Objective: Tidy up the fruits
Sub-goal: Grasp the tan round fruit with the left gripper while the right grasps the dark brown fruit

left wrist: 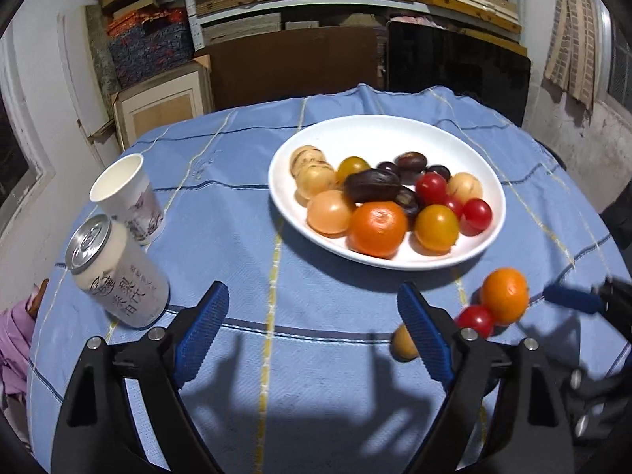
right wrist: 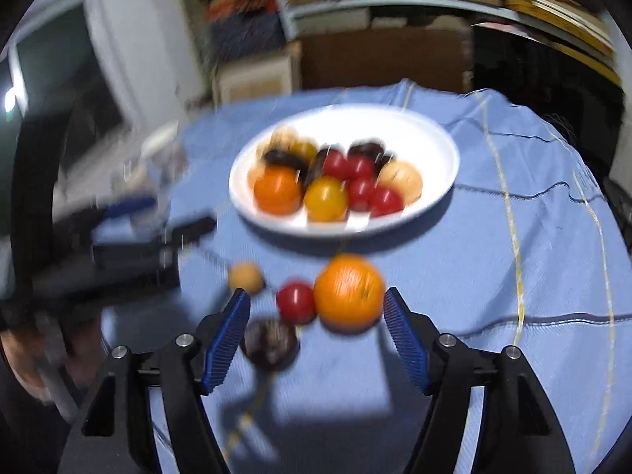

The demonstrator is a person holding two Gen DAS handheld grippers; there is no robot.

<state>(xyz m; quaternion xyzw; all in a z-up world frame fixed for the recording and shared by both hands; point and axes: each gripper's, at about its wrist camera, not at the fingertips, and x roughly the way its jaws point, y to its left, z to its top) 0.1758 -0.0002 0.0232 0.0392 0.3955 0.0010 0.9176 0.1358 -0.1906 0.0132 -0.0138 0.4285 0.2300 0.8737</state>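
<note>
orange (right wrist: 349,291) between right fingers (right wrist: 403,330), untouched — loose

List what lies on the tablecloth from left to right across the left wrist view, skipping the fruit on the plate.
Drink can → paper cup → white plate → tan round fruit → red tomato → loose orange.

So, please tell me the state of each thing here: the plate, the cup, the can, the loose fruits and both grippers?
White oval plate: upright, holding many fruits.
White paper cup: upright; inside hidden.
White drink can: upright, tab unopened.
Loose orange mandarin: on cloth, touching red tomato.
Left gripper: open, empty.
Right gripper: open, nothing gripped.
</note>
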